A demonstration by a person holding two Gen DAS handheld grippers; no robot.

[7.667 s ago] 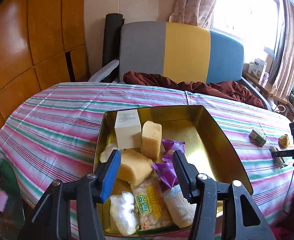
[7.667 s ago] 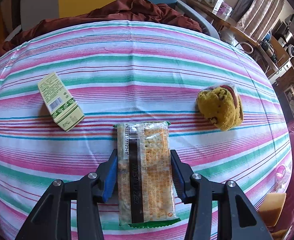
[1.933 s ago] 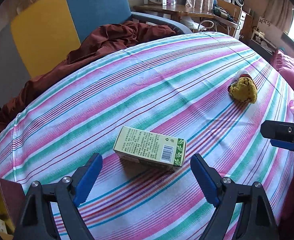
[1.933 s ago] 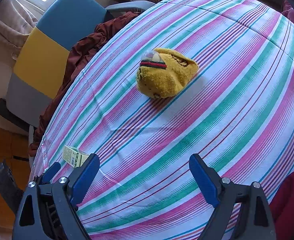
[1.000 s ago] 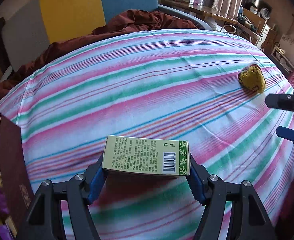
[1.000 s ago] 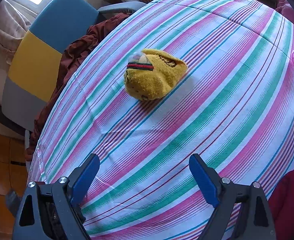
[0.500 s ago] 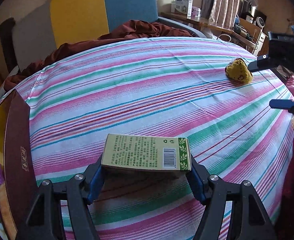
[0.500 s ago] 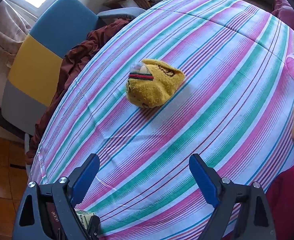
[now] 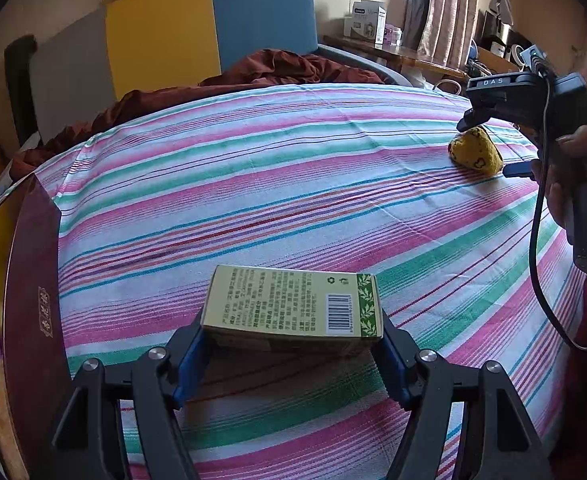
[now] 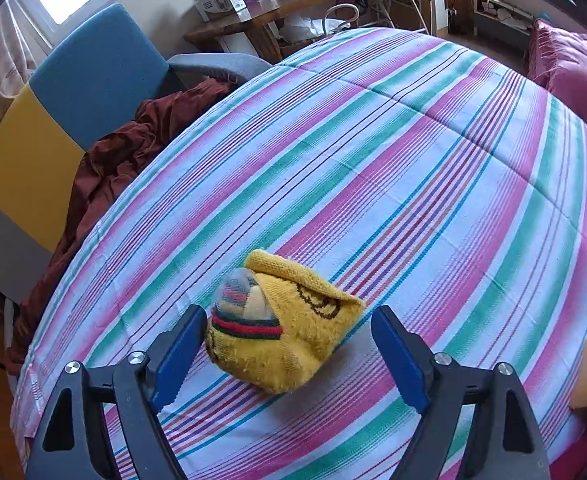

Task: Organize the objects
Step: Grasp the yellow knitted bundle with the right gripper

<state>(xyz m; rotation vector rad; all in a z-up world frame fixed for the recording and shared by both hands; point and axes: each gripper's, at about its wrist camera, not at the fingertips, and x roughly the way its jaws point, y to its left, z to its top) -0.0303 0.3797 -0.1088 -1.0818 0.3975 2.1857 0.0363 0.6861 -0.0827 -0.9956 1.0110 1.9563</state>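
Tongs on the left hand [image 9: 291,346] are clamped on the two short ends of a green carton [image 9: 293,306], which sits level between the blue pads [image 9: 187,354] above the striped surface [image 9: 253,184]; whether its underside touches the cloth I cannot tell. At the far left edge of that view stands the dark red wall of a tin [image 9: 29,280], with purple wrappers just visible beyond it. My reading is that the carton is on its way to that tin, so the next move for this hand calls for a carry leftward, high enough to clear the wall, before letting go inside.

The right tongs [image 10: 289,354] have just been closing and now straddle a rolled yellow sock [image 10: 289,328] lying on the cloth. The left pad [image 10: 179,354] is at the sock's striped cuff, possibly touching it; the right pad stands clearly apart, so nothing is gripped yet. This hand is at the grasp step: it needs to finish closing on the soft bundle, low enough that the roll does not squeeze out upward, then lift it.
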